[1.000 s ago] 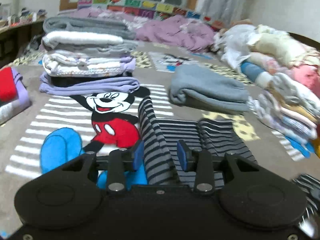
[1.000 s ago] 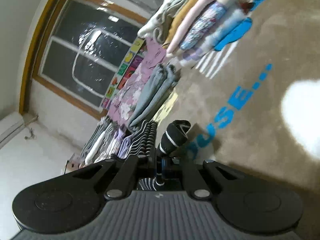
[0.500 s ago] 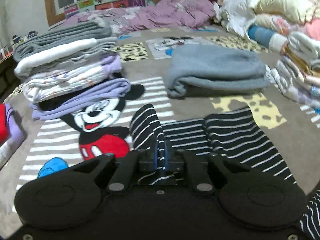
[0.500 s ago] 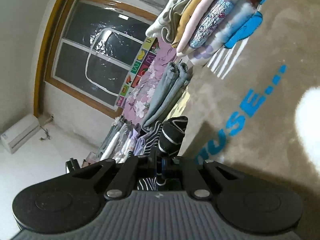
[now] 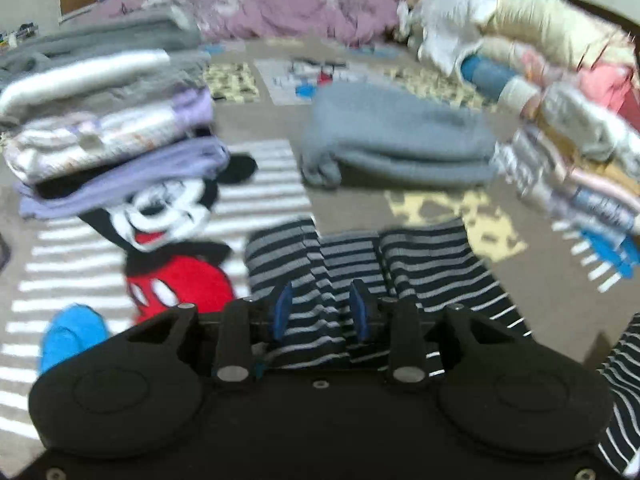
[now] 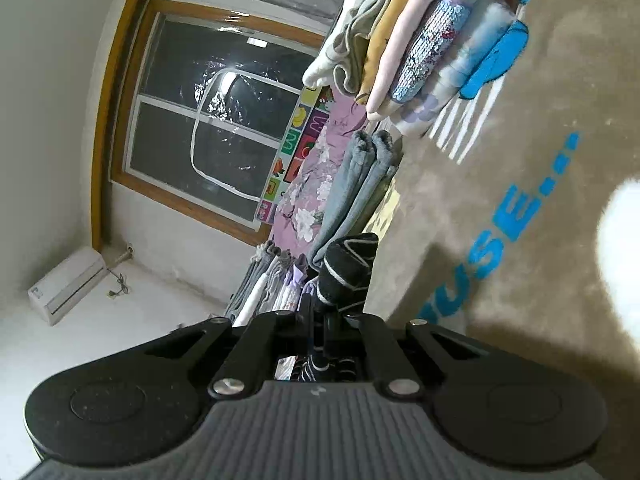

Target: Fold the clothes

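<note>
A black garment with grey stripes (image 5: 420,264) lies partly folded on the cartoon-mouse blanket (image 5: 168,272) in the left wrist view. My left gripper (image 5: 320,312) is open just above it, blue pads apart with a raised fold of the striped cloth between them. In the right wrist view, which is tilted sideways, my right gripper (image 6: 320,320) is shut on a bunched end of the same striped garment (image 6: 348,272), which sticks up past the fingers.
A stack of folded clothes (image 5: 104,128) stands at the left, a folded grey garment (image 5: 392,136) lies in the middle, and a tall pile of clothes (image 5: 560,112) is on the right. Purple bedding (image 5: 304,12) lies under a window (image 6: 216,132).
My left gripper, open a second ago, shut on the striped fold half a second ago and has opened again. The right gripper stays shut on its end, slightly shifted.
</note>
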Tool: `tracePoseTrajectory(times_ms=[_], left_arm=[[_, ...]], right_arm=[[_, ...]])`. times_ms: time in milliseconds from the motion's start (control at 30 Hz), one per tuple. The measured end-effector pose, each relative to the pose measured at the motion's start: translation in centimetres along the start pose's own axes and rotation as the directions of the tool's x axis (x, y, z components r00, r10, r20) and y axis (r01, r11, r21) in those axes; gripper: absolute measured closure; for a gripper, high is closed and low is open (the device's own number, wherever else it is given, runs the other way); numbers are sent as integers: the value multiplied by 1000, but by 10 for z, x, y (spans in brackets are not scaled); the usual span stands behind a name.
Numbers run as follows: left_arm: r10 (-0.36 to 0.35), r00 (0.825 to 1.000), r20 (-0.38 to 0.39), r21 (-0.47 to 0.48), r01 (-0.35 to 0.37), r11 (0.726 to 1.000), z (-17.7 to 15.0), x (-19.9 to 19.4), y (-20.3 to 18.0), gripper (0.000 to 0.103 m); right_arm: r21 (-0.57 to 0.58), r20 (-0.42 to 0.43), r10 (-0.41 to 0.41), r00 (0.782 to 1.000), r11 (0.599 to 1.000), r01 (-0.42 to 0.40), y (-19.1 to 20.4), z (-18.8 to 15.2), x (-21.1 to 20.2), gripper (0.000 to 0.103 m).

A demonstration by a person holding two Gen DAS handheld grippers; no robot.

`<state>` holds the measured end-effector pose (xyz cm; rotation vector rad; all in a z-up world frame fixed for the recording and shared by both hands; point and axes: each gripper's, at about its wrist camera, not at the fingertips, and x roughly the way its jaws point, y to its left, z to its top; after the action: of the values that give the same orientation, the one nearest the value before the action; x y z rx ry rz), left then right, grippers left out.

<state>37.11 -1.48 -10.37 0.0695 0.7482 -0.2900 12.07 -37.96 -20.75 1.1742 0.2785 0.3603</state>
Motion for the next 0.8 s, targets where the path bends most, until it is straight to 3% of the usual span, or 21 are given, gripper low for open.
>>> tracePoseTrajectory(times_ms=[133, 200, 233, 367, 467, 500, 600, 800], left_arm=[[40, 999, 25, 18, -40, 999, 7, -4, 11, 74], [56, 998, 35, 34, -57, 998, 11, -2, 13, 84], [59, 998, 34, 55, -61, 997, 12, 5, 11, 84], [40, 999, -25, 116, -36, 993, 15, 43, -2, 84], [46, 996, -72, 227, -28, 973, 6, 66, -16, 85], [42, 996, -81, 215, -24, 976, 9, 65, -14, 85], [9, 996, -87, 184, 7, 983, 14, 53, -6, 84], [-2, 999, 47, 156, -5, 988, -15, -26, 12, 84]], right_arm=[[0, 1, 11, 1000, 1000, -11, 1, 0, 0, 97], [5, 1, 7, 1000, 1000, -7, 0, 0, 0, 97], [7, 1, 4, 1000, 1000, -4, -1, 0, 0, 97], [10, 2, -5, 1000, 1000, 5, -2, 1, 1, 97], [8, 3, -15, 1000, 1000, 15, -4, 1, 1, 97], [8, 2, -18, 1000, 1000, 18, -5, 2, 1, 96], [10, 2, -24, 1000, 1000, 24, -7, 4, 2, 97], [31, -8, -27, 1000, 999, 27, -10, 2, 5, 97]])
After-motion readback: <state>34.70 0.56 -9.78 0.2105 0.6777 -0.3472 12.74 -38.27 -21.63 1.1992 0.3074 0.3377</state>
